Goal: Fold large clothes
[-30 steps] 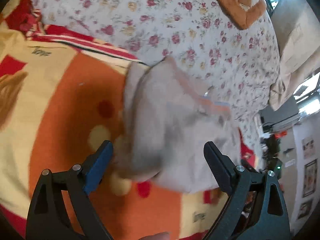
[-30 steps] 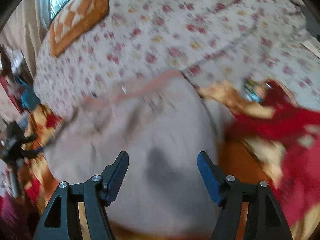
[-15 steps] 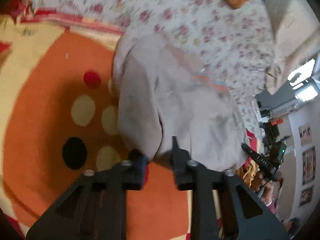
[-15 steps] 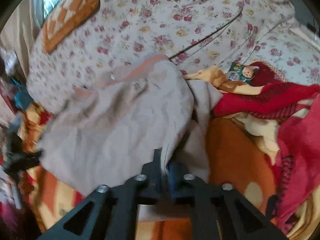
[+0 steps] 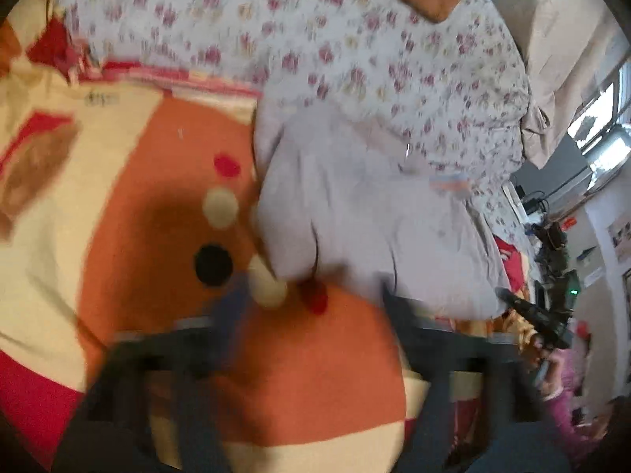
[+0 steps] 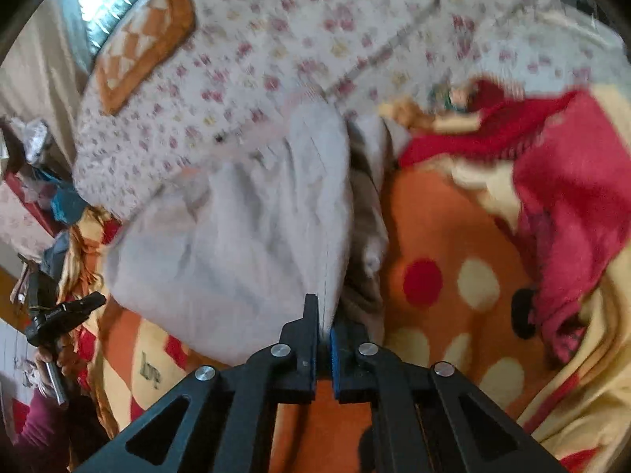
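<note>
A pale grey garment lies crumpled on an orange, spotted blanket, its far end against a floral quilt. In the left wrist view my left gripper is blurred, its jaws opening wide just short of the garment's near edge, with only the blanket's spots between the fingers. In the right wrist view the garment spreads to the left. My right gripper has a folded seam edge of the garment pinched between its pads, and its jaws are starting to open.
A floral quilt and an orange checked pillow lie behind the garment. A red cloth is heaped at the right. A person's hand holds a black handled device at the bed's edge. Shelves and clutter stand beyond.
Both grippers shut on the garment's near edge half a second ago. The left gripper has since let go and spread wide; the right still holds the seam. Both views shifted sideways.
</note>
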